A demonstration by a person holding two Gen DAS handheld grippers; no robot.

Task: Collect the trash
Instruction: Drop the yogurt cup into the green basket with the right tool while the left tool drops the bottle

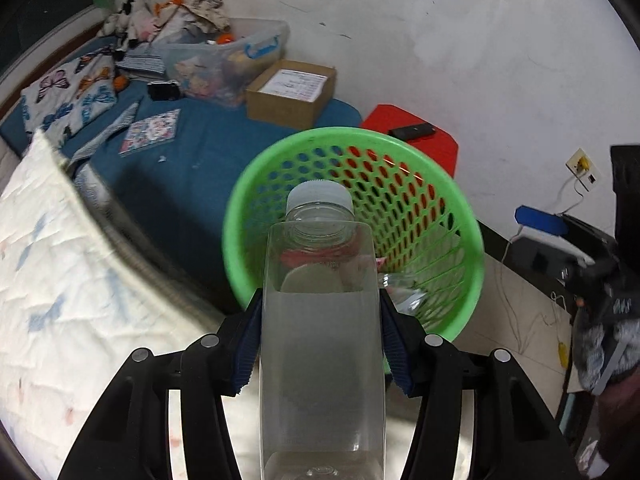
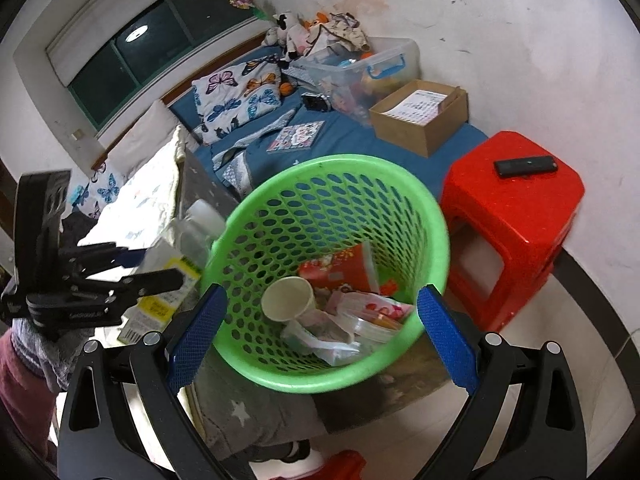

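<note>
A green perforated plastic basket (image 1: 470,248) stands beside the bed; it also shows in the right wrist view (image 2: 248,208). It holds a paper cup (image 2: 288,299), a red wrapper (image 2: 340,272) and clear plastic packaging (image 2: 360,320). My left gripper (image 1: 320,340) is shut on a clear plastic bottle (image 1: 320,320) with a white cap, held just at the basket's near rim. The same bottle (image 2: 188,240) and left gripper (image 2: 136,268) show left of the basket in the right wrist view. My right gripper (image 2: 320,332) is open and empty, its blue pads either side of the basket's near rim.
A red plastic stool (image 2: 516,216) with a black remote (image 2: 526,166) stands right of the basket. The blue bed (image 2: 352,136) behind carries a cardboard box (image 2: 420,120), a clear storage bin (image 2: 360,68), a book, pillows and soft toys. A white quilt (image 1: 48,260) lies left.
</note>
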